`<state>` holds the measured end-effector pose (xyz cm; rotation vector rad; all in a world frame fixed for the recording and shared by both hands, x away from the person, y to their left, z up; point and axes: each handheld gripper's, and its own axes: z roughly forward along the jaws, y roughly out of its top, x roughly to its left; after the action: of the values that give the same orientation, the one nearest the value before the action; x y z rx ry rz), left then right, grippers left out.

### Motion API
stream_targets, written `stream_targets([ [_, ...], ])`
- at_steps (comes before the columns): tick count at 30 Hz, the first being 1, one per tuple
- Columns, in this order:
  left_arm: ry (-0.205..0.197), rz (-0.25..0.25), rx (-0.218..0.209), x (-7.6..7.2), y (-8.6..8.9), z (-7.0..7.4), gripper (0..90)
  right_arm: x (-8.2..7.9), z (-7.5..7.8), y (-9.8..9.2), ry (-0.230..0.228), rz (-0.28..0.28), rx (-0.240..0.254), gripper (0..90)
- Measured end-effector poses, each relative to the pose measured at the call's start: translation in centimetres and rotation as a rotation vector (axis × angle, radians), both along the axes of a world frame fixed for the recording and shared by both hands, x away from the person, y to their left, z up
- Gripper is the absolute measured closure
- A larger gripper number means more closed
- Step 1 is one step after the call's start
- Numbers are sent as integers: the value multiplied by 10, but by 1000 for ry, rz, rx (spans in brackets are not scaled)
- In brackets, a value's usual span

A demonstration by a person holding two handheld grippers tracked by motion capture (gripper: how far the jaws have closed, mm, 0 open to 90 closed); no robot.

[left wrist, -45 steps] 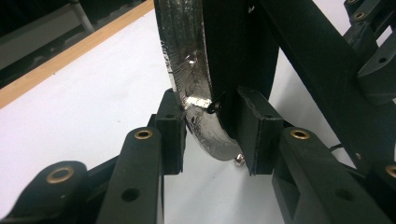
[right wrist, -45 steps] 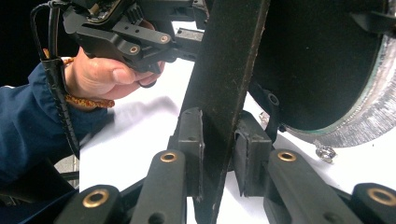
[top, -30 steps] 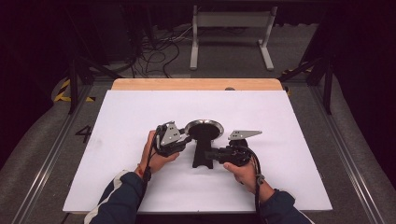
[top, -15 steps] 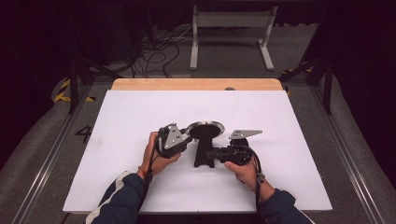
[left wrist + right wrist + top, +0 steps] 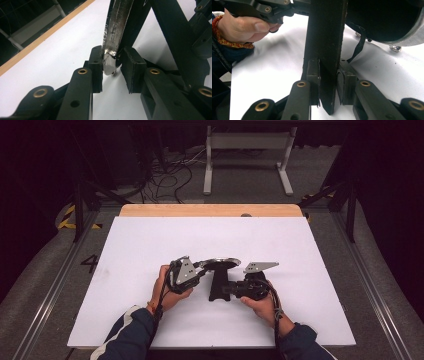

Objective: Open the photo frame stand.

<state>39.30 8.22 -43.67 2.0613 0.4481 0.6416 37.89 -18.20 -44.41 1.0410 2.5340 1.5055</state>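
Black-handled metal pan (tilted) above table

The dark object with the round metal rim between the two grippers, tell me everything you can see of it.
The object has a flat black handle and a round head with a dark middle and a worn silvery metal rim. It sits low over the white table, head pointing away from the person. The right gripper is clamped on the handle. The left gripper, jaws just closing, has the rim's edge between its pads.

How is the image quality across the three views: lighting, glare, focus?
High view: white table cover evenly bright, surroundings almost black, picture slightly soft. Left gripper view: glare on the shiny metal rim; the near links of the left tool are soft. Right gripper view: the black handle is a featureless dark mass, the hand mildly blurred.
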Motion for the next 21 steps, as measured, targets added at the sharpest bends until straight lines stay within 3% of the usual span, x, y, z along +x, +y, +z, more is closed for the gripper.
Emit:
stream_targets([
  [8,19,-8,-9,1,2,0,719,-2,0,0,-9,-2,-11,760],
  [12,-2,-6,-2,0,4,2,712,-4,1,-3,-16,-12,-24,763],
  [18,-14,-37,1,-5,12,10,642,-7,10,-14,-45,-35,-20,733],
  [21,-24,-34,8,-8,19,15,597,-10,18,-17,-95,-56,-65,722],
])
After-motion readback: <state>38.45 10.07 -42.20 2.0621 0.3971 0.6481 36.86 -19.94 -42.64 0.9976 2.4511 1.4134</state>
